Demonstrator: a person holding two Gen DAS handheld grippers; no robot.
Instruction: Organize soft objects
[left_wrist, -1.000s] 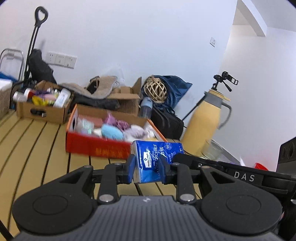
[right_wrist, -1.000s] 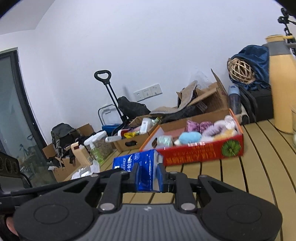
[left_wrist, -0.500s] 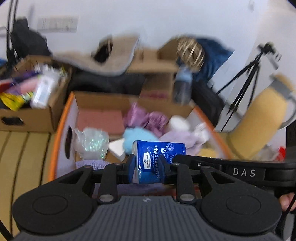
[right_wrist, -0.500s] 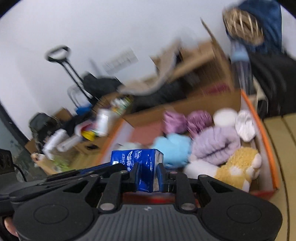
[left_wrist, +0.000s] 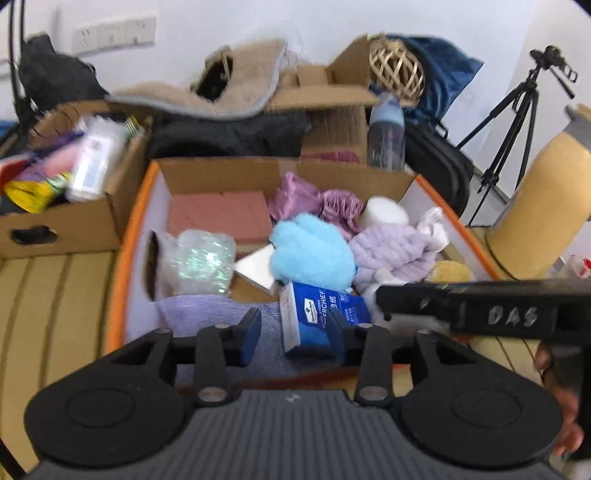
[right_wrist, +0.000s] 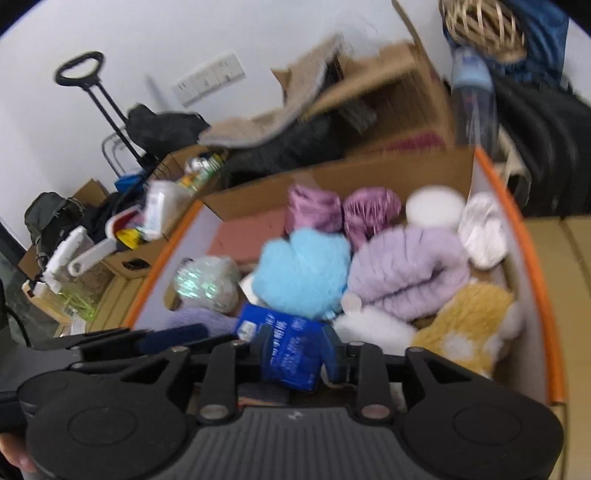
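Left wrist view: we hold the left gripper (left_wrist: 291, 330) over the near end of the orange-edged cardboard box (left_wrist: 127, 236). Its jaws are opening; the blue tissue pack (left_wrist: 319, 315) sits between them, close against the right finger, while the left finger (left_wrist: 251, 330) stands clear of it with a visible gap. The pack lies inside the box on a lavender cloth (left_wrist: 218, 314), just in front of the light-blue plush (left_wrist: 310, 253) and beside the lilac knitted item (left_wrist: 395, 251). The right gripper's body crosses the frame from the right, and its tip meets the pack's far side. Right wrist view: we see the right gripper (right_wrist: 295, 356) with its jaws also opening and the tissue pack (right_wrist: 290, 350) between them; blur prevents us from confirming whether the pads press on it. The yellow plush toy (right_wrist: 469, 325) lies to the right of the pack, the iridescent wrapped bundle (right_wrist: 205, 282) to its left, and two purple satin items (right_wrist: 343, 210) at the far wall of the box (right_wrist: 543, 288).
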